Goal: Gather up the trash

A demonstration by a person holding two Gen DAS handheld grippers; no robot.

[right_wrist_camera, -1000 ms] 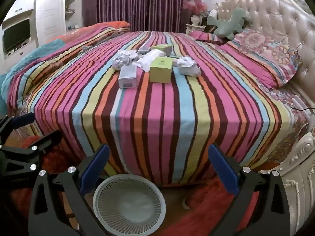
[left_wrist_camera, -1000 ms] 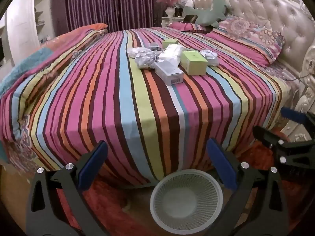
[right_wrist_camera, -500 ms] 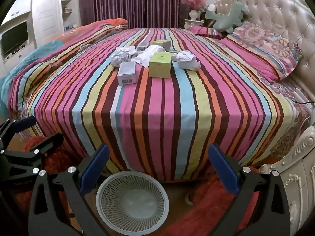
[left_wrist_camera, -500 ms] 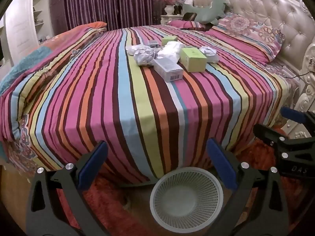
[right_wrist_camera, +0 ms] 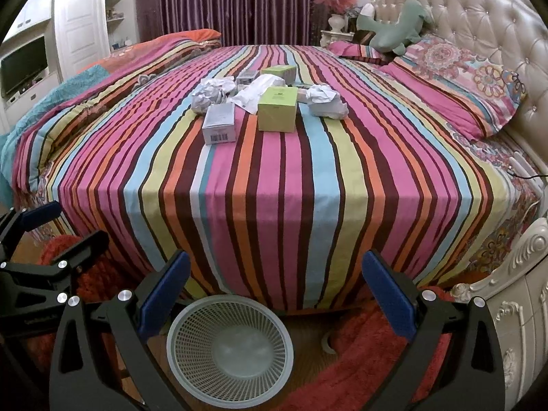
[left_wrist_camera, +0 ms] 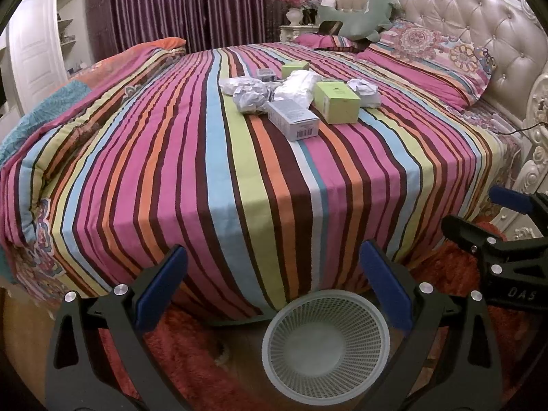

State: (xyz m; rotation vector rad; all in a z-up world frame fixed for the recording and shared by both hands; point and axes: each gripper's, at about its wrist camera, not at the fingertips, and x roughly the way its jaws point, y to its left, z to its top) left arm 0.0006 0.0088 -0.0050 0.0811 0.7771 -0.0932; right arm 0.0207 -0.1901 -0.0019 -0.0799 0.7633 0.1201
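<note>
Trash lies in a cluster in the middle of the striped bed (left_wrist_camera: 239, 178): a grey barcode box (left_wrist_camera: 293, 120) (right_wrist_camera: 220, 124), a green box (left_wrist_camera: 337, 101) (right_wrist_camera: 277, 108), crumpled paper balls (left_wrist_camera: 250, 97) (right_wrist_camera: 325, 101), a white wrapper (right_wrist_camera: 255, 94) and a second green box (right_wrist_camera: 279, 72) behind. A white mesh waste basket (left_wrist_camera: 325, 344) (right_wrist_camera: 230, 349) stands empty on the floor at the bed's foot. My left gripper (left_wrist_camera: 274, 284) and right gripper (right_wrist_camera: 275, 287) hang open above the basket, holding nothing, well short of the trash.
A red rug (right_wrist_camera: 359, 359) covers the floor around the basket. The padded headboard (right_wrist_camera: 479, 27), patterned pillows (right_wrist_camera: 455, 78) and a green plush toy (right_wrist_camera: 394, 30) are at the right. White cabinets (right_wrist_camera: 78, 24) stand far left, and a carved white nightstand (right_wrist_camera: 513, 308) at the lower right.
Both grippers have risen and come a little nearer the bed, so the trash cluster looks closer and the basket sits lower in view. Both stay open.
</note>
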